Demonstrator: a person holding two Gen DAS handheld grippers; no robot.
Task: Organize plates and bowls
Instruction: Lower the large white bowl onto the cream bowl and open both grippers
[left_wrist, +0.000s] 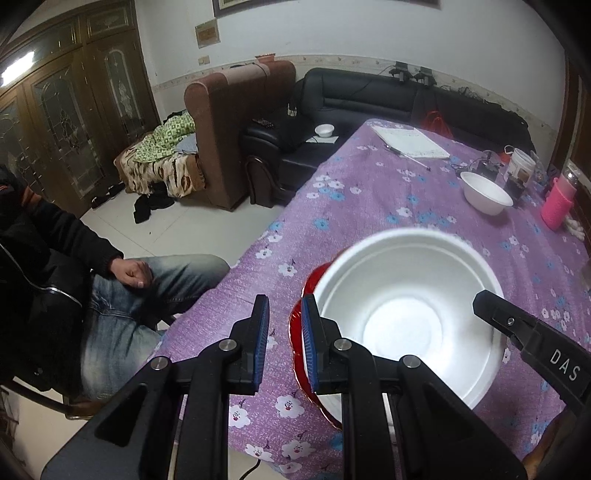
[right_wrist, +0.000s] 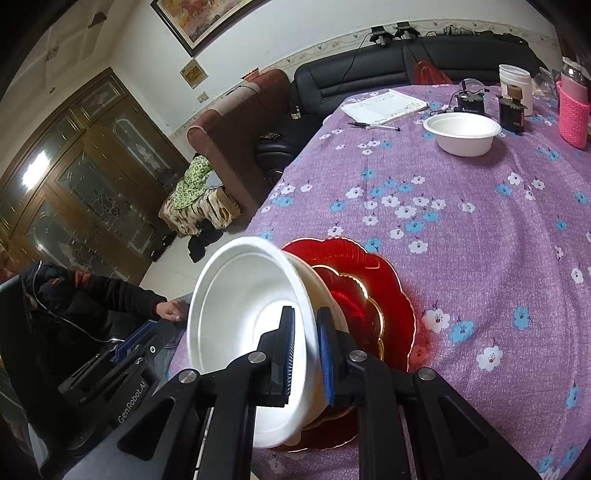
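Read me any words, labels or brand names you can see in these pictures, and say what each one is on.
"DAS": white letters on the right gripper.
"GenRobot.AI": pale letters on the left gripper.
Notepad writing, the wall notice and the jar label: too small or blurred to read.

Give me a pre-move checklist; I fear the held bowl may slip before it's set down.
1. Right hand-held gripper pinching white bowl rim: ok.
2. Bowl level: not ok, tilted steeply.
3. Left hand-held gripper free: ok, open beside the bowl.
4. Red plates stacked below as landing spot: ok.
5. Second white bowl out of the way: ok, far across the table.
6. Grip firmness: cannot tell.
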